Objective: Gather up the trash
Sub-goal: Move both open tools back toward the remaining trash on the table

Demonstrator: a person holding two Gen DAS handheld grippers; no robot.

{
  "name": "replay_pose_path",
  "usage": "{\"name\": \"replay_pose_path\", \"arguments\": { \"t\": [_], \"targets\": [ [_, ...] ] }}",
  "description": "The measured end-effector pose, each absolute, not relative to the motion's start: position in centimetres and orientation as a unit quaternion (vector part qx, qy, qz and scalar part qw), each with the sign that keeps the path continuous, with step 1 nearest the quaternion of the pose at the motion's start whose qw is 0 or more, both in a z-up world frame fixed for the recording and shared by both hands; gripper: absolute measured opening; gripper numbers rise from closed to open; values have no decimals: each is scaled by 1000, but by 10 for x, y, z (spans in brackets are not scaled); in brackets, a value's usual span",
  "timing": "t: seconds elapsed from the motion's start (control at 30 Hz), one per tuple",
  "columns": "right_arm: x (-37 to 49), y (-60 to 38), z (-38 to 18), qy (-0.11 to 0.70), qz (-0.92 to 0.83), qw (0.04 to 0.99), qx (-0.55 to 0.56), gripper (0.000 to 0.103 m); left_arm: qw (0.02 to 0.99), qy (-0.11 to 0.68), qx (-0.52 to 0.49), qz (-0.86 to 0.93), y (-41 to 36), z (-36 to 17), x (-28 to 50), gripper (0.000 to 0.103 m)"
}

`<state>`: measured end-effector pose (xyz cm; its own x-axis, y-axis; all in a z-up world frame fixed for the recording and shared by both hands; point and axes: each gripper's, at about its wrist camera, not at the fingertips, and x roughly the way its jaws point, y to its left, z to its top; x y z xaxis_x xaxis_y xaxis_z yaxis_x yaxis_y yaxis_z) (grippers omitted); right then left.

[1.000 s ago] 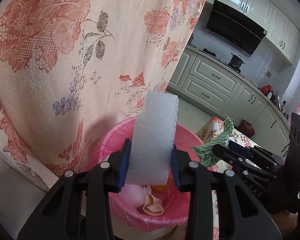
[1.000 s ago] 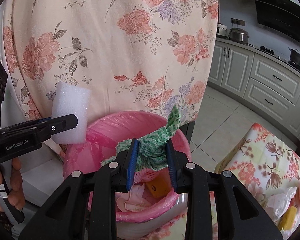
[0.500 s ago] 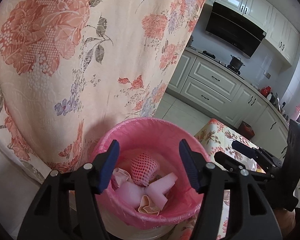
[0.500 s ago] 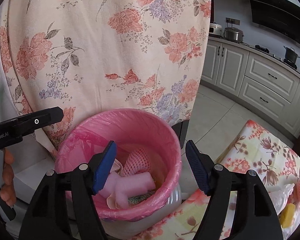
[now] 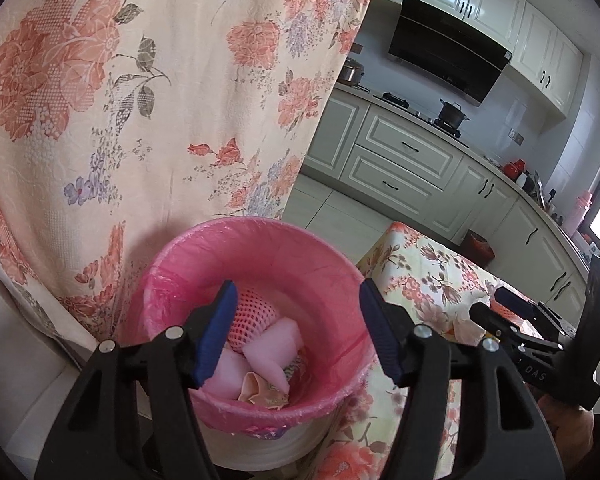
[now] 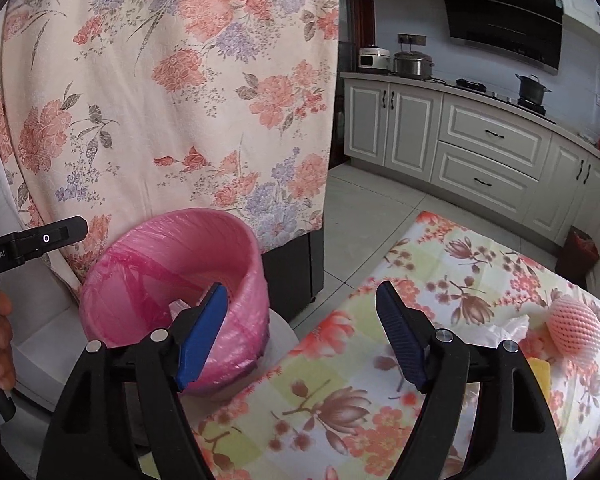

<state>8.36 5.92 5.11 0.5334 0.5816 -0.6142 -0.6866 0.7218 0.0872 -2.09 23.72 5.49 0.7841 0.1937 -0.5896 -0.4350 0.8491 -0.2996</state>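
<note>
Over pink-lined bin (image 5: pixel 256 300), left tongs (image 5: pixel 296 332) gaped empty; foam block (image 5: pixel 274 350), dropped since earlier, lay inside, long axis slanted. Right tongs (image 6: pixel 302 338) gaped, swung from bin toward bench (image 6: pixel 340 396).

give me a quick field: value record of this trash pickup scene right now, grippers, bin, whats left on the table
left gripper: open, empty, over the bin
right gripper: open, empty, between bin and table
bin: pink-lined, beside the table
bin contents: foam pieces, pink foam fruit net, crumpled scraps
table: floral cloth
left on table: foam fruit net, clear plastic wrapper, yellow item
</note>
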Motion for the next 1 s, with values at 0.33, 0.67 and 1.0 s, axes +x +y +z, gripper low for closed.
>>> {"name": "replay_pose_path", "arguments": {
  "t": [0.33, 0.67, 1.0],
  "targets": [
    [97, -19, 40, 329, 309, 890, -67, 74, 926, 292, -199, 132, 185, 58, 4, 62],
    [118, -84, 22, 345, 260, 901, -44, 75, 931, 303, -176, 101, 138, 65, 28, 63],
    [152, -120, -7, 381, 216, 898, -43, 75, 931, 323, -153, 66, 92, 60, 54, 63]
  ]
}}
